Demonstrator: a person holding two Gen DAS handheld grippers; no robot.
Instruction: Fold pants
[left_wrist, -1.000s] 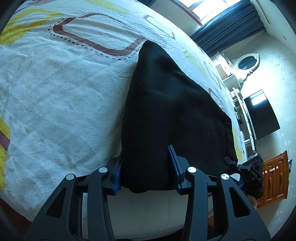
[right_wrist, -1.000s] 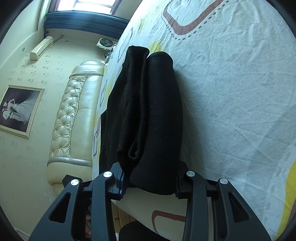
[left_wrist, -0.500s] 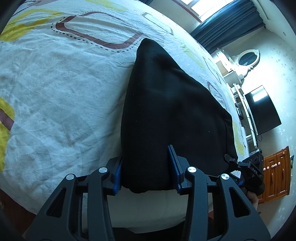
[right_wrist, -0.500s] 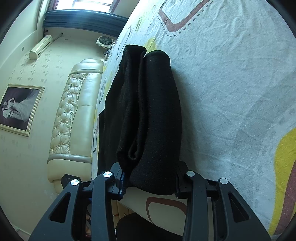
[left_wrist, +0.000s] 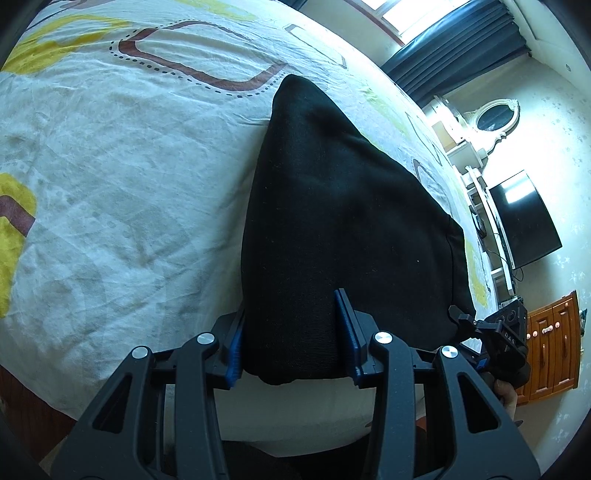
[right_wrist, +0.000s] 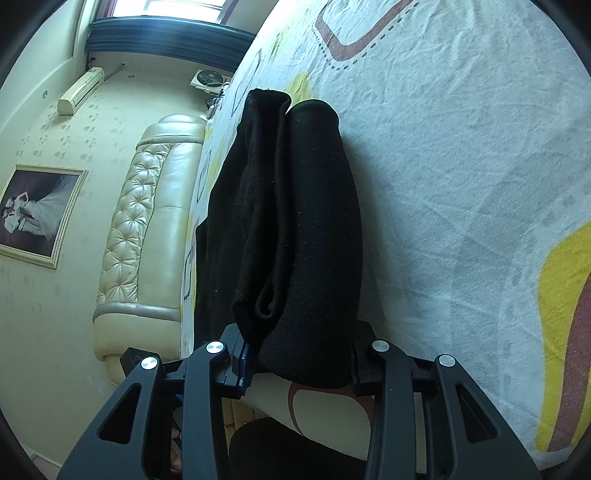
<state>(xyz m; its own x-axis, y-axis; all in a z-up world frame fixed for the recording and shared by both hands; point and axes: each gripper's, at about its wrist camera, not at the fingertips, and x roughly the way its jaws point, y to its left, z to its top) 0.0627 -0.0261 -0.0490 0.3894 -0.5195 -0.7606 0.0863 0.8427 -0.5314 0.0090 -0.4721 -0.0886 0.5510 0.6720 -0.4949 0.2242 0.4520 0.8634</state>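
Note:
Black pants (left_wrist: 343, 229) lie folded in layers on a white patterned bed sheet (left_wrist: 110, 184). My left gripper (left_wrist: 291, 341) is shut on one near corner of the folded stack, blue pads on either side of the cloth. My right gripper (right_wrist: 299, 356) is shut on the other near corner, where several folded layers of the pants (right_wrist: 295, 221) show edge-on. The right gripper also shows in the left wrist view (left_wrist: 495, 332) at the far end of the near edge.
The bed's near edge (left_wrist: 295, 413) runs just under both grippers. A cream tufted headboard (right_wrist: 147, 221) stands left of the pants in the right wrist view. A TV (left_wrist: 524, 218), a shelf and a wooden cabinet (left_wrist: 550, 354) stand past the bed's right side.
Both grippers have drawn back slightly toward the bed's near edge with the pants still held; more sheet shows beyond the pants.

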